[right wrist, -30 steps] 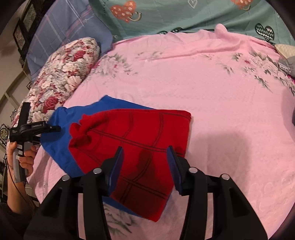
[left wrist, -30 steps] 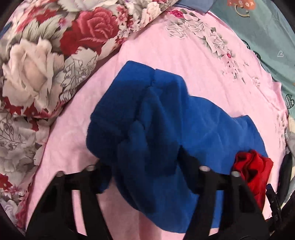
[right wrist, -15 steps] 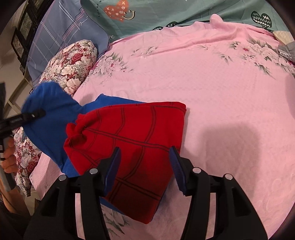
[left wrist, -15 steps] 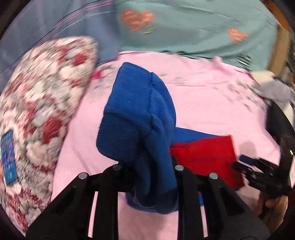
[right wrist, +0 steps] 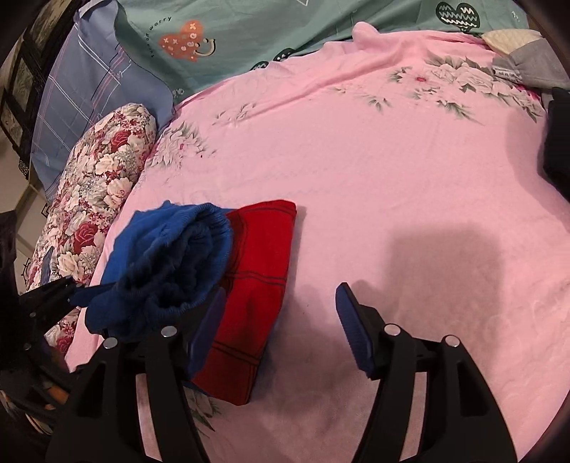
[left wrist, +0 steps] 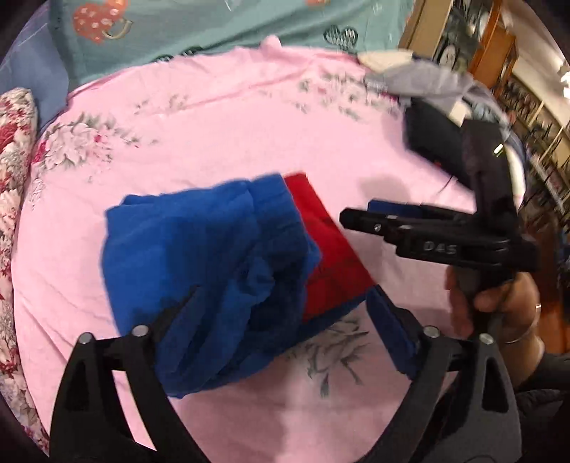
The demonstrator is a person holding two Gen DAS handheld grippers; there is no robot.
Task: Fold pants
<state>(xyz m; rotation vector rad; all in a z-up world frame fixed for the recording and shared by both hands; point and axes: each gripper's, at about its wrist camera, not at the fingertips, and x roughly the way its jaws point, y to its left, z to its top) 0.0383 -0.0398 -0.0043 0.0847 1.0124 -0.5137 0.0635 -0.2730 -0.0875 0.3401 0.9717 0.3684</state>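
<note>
The pants are half blue, half red with dark lines. The blue part (left wrist: 210,270) is bunched and folded over onto the red part (left wrist: 331,249) on the pink bed sheet (left wrist: 221,124). My left gripper (left wrist: 285,320) stands open with the blue cloth lying over its left finger; the right finger is bare. In the right wrist view the blue bundle (right wrist: 171,270) lies on the left side of the red part (right wrist: 256,277). My right gripper (right wrist: 281,320) is open and empty over the red part's right edge; it also shows in the left wrist view (left wrist: 359,213).
A floral pillow (right wrist: 96,199) lies at the left, with blue checked (right wrist: 85,89) and teal bedding (right wrist: 285,28) behind. Grey and dark clothes (left wrist: 427,89) lie at the far right of the bed. Furniture stands beyond the bed's right edge.
My left gripper carried the blue part up and over to the right onto the red part, then opened. My right gripper opened wider and stayed near the red part.
</note>
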